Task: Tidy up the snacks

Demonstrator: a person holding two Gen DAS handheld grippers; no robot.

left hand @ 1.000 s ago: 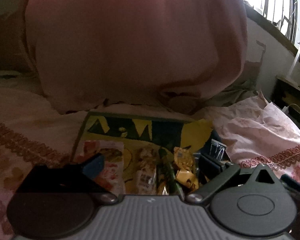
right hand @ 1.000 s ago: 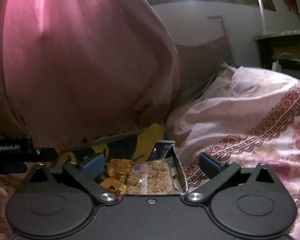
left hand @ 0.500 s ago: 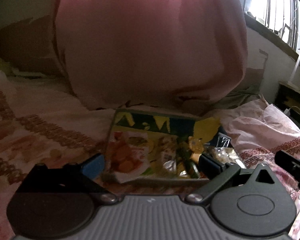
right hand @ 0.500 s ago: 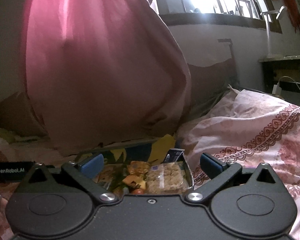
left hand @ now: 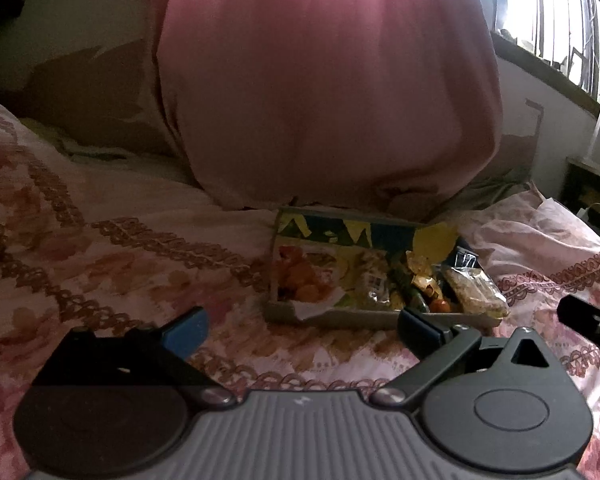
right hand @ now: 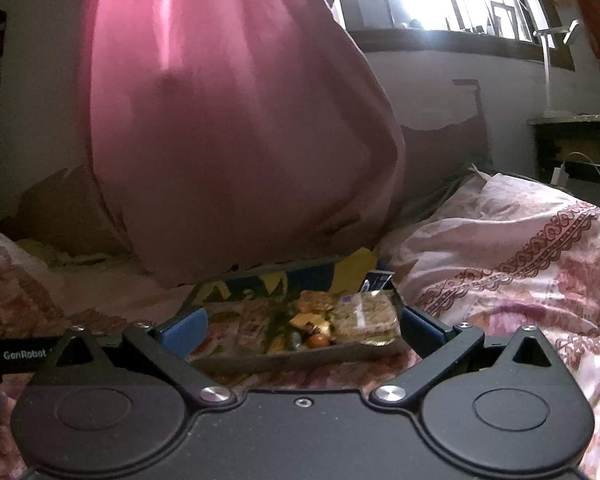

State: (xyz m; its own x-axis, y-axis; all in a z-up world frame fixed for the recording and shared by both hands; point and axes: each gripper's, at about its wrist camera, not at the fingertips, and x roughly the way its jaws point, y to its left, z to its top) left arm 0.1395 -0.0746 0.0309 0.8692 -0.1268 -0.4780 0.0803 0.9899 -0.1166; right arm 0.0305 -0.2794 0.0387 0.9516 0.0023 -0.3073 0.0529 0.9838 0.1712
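A shallow cardboard box (left hand: 332,317) (right hand: 284,358) with a yellow and green printed lid flap lies on the bed and holds several snack packets. A large red and orange packet (left hand: 300,280) fills its left side. Small yellow wrapped sweets (left hand: 422,276) (right hand: 312,312) sit in the middle. A clear-wrapped cereal bar (left hand: 474,290) (right hand: 366,314) lies at the right end. My left gripper (left hand: 300,326) is open, in front of the box and a little left of it. My right gripper (right hand: 302,326) is open in front of the box, holding nothing.
A person in a pink garment (left hand: 332,88) (right hand: 228,128) sits just behind the box. The pink patterned bedspread (left hand: 100,256) spreads to the left, and a bunched quilt (right hand: 512,248) rises on the right. A dark side table (right hand: 576,148) stands under the window.
Both grippers have drawn back from the box, which now looks smaller and farther. The left gripper has also shifted left, so the box sits right of its centre.
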